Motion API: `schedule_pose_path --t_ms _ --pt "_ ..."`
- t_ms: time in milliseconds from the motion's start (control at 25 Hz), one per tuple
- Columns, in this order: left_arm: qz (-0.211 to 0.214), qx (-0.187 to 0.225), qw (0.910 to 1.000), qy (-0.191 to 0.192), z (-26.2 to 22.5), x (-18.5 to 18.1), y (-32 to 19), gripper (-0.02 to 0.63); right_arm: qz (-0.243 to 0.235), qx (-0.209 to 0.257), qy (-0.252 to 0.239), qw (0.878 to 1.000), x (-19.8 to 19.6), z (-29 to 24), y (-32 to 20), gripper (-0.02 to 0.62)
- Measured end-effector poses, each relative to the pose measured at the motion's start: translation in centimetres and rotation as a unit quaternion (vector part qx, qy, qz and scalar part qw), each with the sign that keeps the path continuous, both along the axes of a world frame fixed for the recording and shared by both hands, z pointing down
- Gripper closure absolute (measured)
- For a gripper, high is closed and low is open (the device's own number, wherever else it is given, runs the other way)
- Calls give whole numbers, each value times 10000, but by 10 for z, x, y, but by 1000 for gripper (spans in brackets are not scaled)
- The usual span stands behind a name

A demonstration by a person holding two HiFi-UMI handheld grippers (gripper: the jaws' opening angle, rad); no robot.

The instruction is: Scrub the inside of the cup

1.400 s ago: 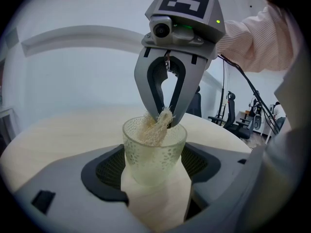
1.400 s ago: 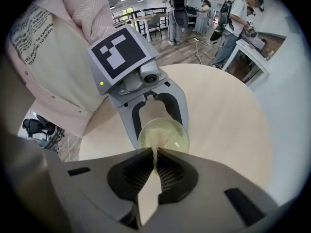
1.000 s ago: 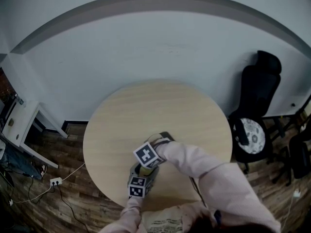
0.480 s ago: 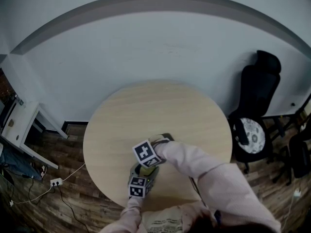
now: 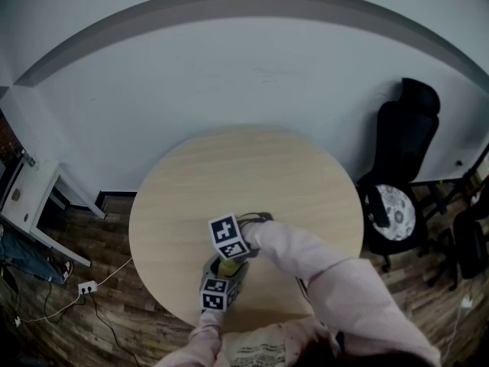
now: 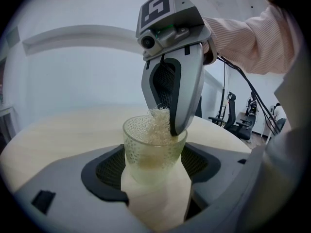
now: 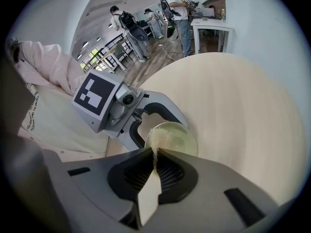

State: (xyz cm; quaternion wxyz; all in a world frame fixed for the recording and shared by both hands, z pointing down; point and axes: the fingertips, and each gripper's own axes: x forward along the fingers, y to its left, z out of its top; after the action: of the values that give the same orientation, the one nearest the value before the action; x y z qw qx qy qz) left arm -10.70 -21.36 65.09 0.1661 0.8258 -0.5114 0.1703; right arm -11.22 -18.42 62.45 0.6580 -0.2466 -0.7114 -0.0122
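Observation:
A dimpled clear glass cup (image 6: 153, 154) stands upright on the round wooden table (image 5: 229, 174), with my left gripper (image 6: 154, 168) shut on its lower half. My right gripper (image 6: 167, 126) comes down from above, shut on a pale mesh scrubber (image 6: 156, 125) that reaches into the cup's mouth. From the right gripper view I look down into the cup (image 7: 177, 140); the scrubber (image 7: 155, 147) sticks out of my right gripper (image 7: 155, 155) against the near rim. In the head view the cup (image 5: 228, 267) shows between the two marker cubes at the table's near edge.
A black office chair (image 5: 403, 147) and a patterned seat (image 5: 396, 212) stand right of the table. A white desk (image 5: 30, 197) is at the left, and a power strip (image 5: 86, 286) with cables lies on the wooden floor. People stand far off in the right gripper view.
My right gripper has shifted slightly left and away over the cup, its marker cube turning a little. The left gripper and the cup have stayed put.

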Motion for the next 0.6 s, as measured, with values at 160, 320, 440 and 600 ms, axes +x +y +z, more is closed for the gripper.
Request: schedule_pose_path --t_ms 160,320,440,600 --pt "3 0 10000 -32 0 -1 1 245 206 -179 8 9996 -3 -1 5 569" --pt "-4 1 10000 -21 0 0 0 244 454 -375 -5 9983 -5 -1 7 569" --pt "-2 7 10000 -26 0 0 0 245 704 -471 -8 9964 -8 -1 8 569" --pt "-9 12 10000 -44 -1 -1 1 245 1134 -638 -42 9915 -14 0 9 569"
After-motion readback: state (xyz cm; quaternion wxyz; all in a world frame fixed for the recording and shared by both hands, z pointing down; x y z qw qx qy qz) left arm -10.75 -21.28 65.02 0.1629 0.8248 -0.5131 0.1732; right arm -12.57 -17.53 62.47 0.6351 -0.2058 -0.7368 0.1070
